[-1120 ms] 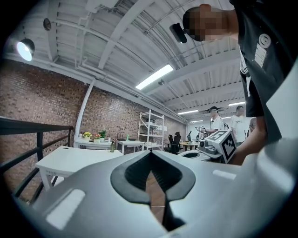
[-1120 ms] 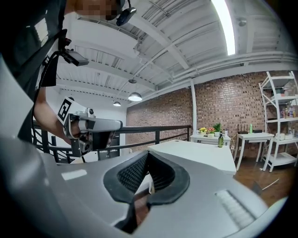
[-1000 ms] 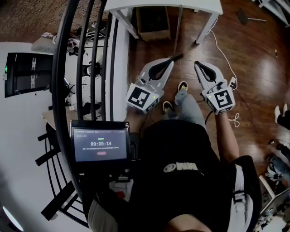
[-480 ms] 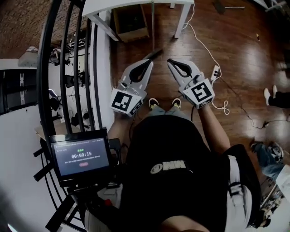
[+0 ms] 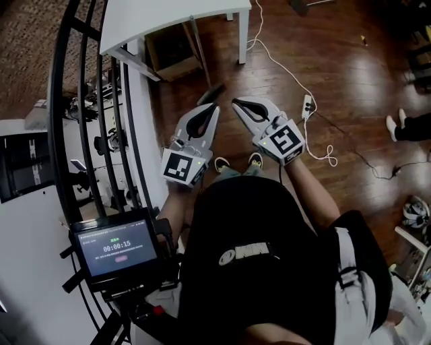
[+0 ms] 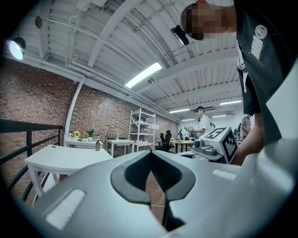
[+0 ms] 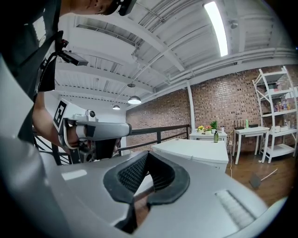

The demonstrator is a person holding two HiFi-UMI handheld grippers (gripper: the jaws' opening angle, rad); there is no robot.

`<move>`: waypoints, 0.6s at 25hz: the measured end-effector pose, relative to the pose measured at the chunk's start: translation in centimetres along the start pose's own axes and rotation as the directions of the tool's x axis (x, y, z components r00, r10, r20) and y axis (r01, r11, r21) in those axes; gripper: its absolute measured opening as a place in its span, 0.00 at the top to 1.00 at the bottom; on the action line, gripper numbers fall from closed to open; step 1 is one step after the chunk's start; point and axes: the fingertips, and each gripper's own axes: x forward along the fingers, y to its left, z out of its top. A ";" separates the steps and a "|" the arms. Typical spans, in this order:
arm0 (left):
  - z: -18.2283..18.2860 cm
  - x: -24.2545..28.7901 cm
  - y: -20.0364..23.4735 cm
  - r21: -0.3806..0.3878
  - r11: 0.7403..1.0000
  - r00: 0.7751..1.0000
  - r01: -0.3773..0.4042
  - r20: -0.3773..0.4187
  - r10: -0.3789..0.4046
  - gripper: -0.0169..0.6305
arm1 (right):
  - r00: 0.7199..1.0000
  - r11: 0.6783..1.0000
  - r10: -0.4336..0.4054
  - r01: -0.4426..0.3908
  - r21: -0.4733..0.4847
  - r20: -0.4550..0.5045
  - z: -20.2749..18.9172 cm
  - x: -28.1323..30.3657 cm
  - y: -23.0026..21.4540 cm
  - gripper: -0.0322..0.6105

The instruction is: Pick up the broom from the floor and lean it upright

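Fingers of the left gripper [image 5: 216,106] and right gripper [image 5: 236,102] are pressed together on nothing, held level, likely merely carried. What we take for the broom [image 5: 211,92]: dark head on the floor [image 5: 350,81], thin handle reaching the edge of the white table [image 5: 168,17], leaning or lying we cannot tell. Open floor spreads right; the railing [image 5: 56,101] hems our left.
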 end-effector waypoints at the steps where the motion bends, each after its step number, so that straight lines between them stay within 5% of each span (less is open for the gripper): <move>1: 0.2 0.4 -0.1 0.000 1.000 1.000 0.000 0.001 0.000 0.95 | 1.000 1.000 -0.001 0.001 0.001 0.001 0.1 -0.1 -0.4 0.95; 15: 1.9 2.2 -0.6 -0.023 0.999 0.999 -0.041 0.016 0.041 0.95 | 1.000 0.999 0.026 -0.026 -0.032 -0.004 1.4 -0.9 -2.2 0.95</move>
